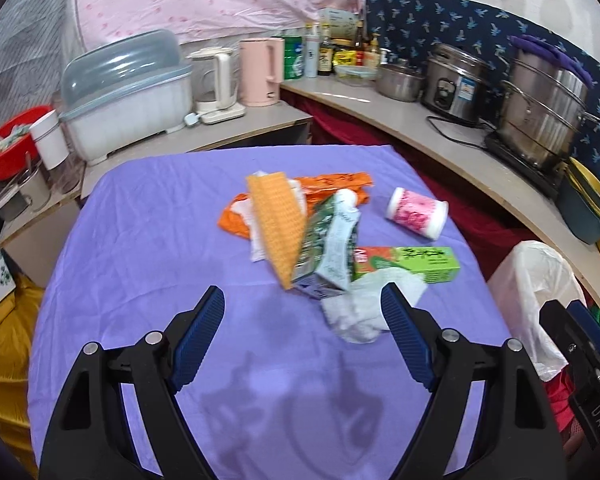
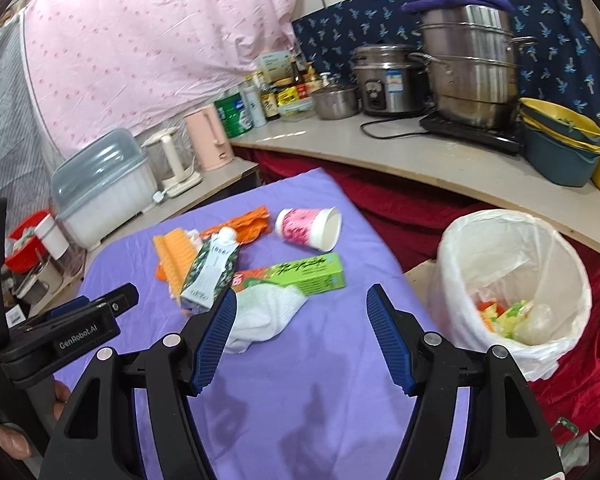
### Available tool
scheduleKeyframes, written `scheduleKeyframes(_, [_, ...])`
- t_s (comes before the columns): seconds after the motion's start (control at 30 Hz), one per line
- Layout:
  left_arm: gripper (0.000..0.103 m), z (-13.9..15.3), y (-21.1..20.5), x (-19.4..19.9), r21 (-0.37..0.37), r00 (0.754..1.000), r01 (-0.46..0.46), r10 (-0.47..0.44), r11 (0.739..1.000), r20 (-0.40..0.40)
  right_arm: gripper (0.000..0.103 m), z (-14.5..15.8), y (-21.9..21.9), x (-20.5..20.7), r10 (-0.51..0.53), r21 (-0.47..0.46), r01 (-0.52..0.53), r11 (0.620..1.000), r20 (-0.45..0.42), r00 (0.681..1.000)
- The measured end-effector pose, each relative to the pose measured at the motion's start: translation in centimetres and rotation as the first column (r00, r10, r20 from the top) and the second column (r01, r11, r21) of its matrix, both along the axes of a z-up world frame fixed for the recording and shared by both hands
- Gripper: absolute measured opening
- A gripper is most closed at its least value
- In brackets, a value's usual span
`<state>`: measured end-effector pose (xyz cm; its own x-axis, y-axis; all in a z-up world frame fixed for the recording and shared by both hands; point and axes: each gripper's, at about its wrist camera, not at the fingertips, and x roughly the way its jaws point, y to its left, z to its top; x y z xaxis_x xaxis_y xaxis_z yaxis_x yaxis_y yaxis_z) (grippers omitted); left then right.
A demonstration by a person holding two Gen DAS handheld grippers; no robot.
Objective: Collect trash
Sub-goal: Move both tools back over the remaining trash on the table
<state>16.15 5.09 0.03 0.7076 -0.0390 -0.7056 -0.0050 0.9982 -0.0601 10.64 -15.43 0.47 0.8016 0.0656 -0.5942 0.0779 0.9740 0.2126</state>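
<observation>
- Our left tongs (image 1: 302, 322) hang over the near part of the desk (image 1: 140, 248), which is draped in a purple cloth; the jaws stand wide apart with nothing between them.
- Our right tongs (image 2: 302, 320) hang over the same cloth near the desk's right edge, jaws also well apart and empty.
- The trash lies in a loose heap around the middle of the desk, ahead of both tongs.
- A crumpled white tissue (image 1: 356, 312) is the piece closest to us; in the left wrist view it sits just beside the right finger of the left tongs, though we cannot tell whether they touch.
- A green carton box (image 1: 416, 264) lies flat just behind the tissue, toward the right edge.
- A drink pouch with a white cap (image 1: 332, 240) leans across the heap, beside an orange waffle-pattern wrapper (image 1: 278, 224).
- An orange plastic bag (image 1: 332, 188) lies under them, toward the far edge.
- A pink-printed paper cup (image 1: 418, 212) lies on its side, apart from the heap, near the far right corner.
- A bin lined with a white bag (image 2: 512, 280) stands off the desk's right edge, with some scraps already inside.
</observation>
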Motion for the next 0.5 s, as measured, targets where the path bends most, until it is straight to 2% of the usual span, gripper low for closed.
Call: scheduleKeyframes(0.5, [0.077,-3.1,6.1,1.6,-0.015,0.993,-0.103,0.102,0.995,-0.065,0.065,-6.3,6.4,5.6,0.116,0.020,-0.114,0.993,-0.150,0.982])
